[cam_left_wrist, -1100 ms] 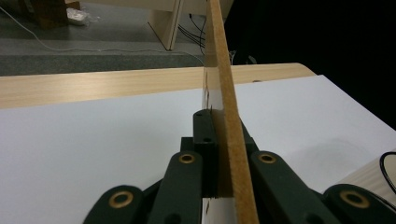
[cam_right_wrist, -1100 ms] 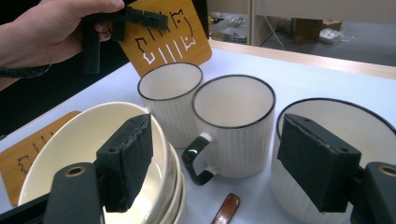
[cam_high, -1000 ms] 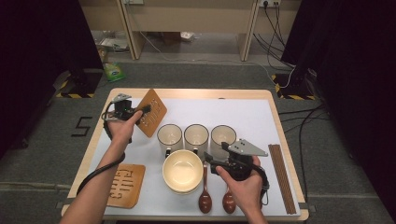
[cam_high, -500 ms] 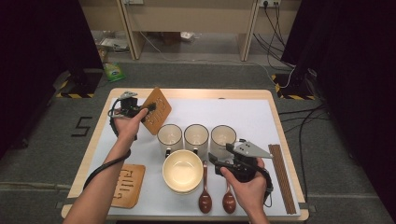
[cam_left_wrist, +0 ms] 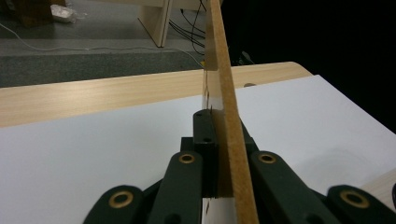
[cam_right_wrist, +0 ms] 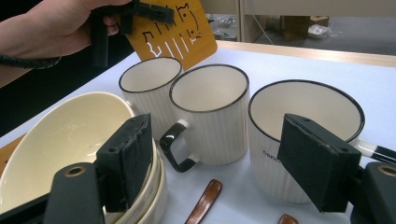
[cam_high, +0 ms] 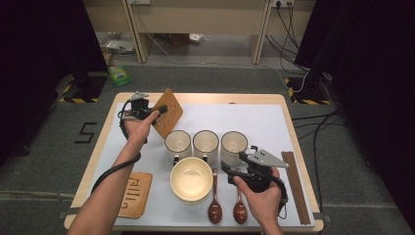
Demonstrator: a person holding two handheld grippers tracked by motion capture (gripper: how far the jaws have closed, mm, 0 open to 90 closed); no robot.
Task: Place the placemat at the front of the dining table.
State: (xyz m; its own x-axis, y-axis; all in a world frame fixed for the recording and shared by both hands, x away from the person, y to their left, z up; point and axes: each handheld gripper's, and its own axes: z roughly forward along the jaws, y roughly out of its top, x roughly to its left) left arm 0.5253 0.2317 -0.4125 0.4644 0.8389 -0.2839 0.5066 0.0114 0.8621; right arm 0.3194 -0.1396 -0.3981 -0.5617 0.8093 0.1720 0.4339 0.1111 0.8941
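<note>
Currently: thin brown wooden cut-out coaster (cam_high: 167, 112), clamped edge-on in the left gripper (cam_high: 157, 109), held tilted above the white mat's (cam_high: 244, 117) far-left part, behind three white ribbed mugs (cam_high: 206, 145). Right gripper (cam_right_wrist: 219, 170): jaws apart, holding nothing, low near the cream bowl (cam_high: 190, 179) and two brown wooden spoons (cam_high: 215, 205).

"5" on the floor (cam_high: 84, 132)
</note>
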